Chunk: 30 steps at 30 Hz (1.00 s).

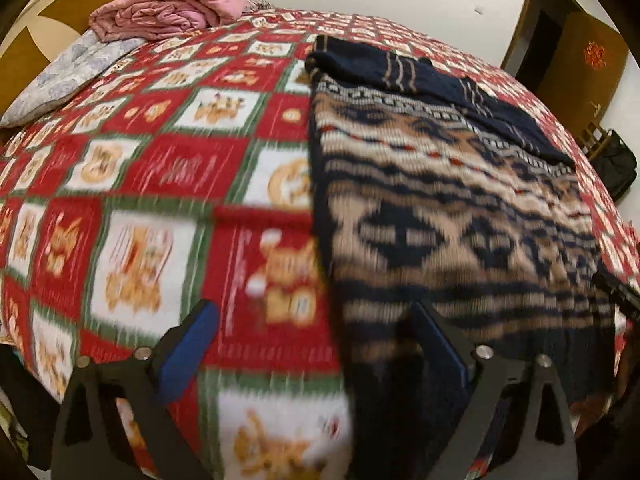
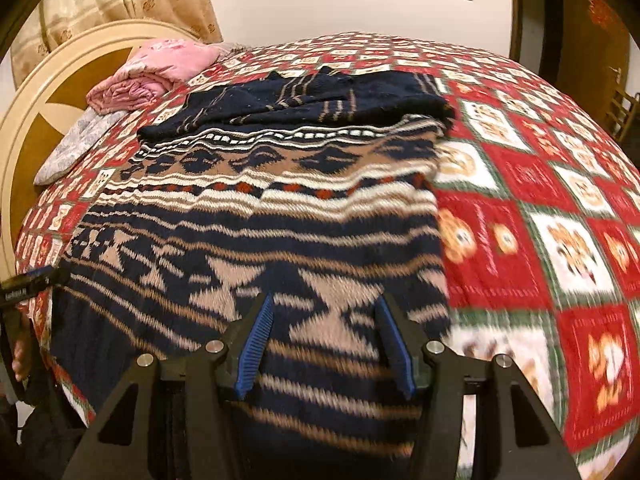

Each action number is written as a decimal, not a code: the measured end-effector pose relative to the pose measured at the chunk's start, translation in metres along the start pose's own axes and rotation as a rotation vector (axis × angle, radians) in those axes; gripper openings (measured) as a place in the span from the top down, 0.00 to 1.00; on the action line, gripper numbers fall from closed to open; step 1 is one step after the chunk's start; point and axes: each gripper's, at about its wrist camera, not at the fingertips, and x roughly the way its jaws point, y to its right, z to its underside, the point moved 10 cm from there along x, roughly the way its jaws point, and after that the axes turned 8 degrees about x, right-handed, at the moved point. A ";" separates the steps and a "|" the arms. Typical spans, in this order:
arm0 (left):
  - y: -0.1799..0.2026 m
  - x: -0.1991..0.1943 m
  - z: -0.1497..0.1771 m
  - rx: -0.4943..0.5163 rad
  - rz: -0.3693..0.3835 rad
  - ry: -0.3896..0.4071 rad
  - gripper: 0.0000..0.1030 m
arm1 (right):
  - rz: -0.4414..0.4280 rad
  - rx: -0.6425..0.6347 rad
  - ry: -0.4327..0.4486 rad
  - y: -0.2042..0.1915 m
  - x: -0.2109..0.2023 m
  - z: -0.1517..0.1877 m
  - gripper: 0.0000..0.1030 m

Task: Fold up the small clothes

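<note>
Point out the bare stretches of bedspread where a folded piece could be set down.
Free: the checked bedspread between the patterned sweater and the grey pillow, and the wide stretch on the sweater's other side. Crowded: the headboard end, with the pink bundle and pillow, and the middle under the sweater.

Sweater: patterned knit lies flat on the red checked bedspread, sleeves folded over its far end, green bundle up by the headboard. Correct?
Almost. The bundle by the headboard is pink, not green, as the right wrist view shows. The sweater does lie flat on the red checked bedspread, sleeves folded over its far end.
</note>
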 end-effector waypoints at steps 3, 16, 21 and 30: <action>-0.002 -0.008 0.017 -0.006 0.000 -0.010 0.10 | 0.011 0.009 0.013 0.005 -0.009 0.010 0.47; 0.037 -0.020 0.047 0.090 0.056 -0.028 0.26 | 0.067 0.017 0.042 0.017 -0.046 0.054 0.47; 0.043 -0.024 0.048 0.093 0.085 -0.029 0.44 | 0.053 0.110 0.023 0.038 -0.058 0.067 0.47; 0.054 -0.027 0.054 0.102 0.133 -0.049 0.56 | -0.022 0.156 -0.025 0.035 -0.064 0.083 0.47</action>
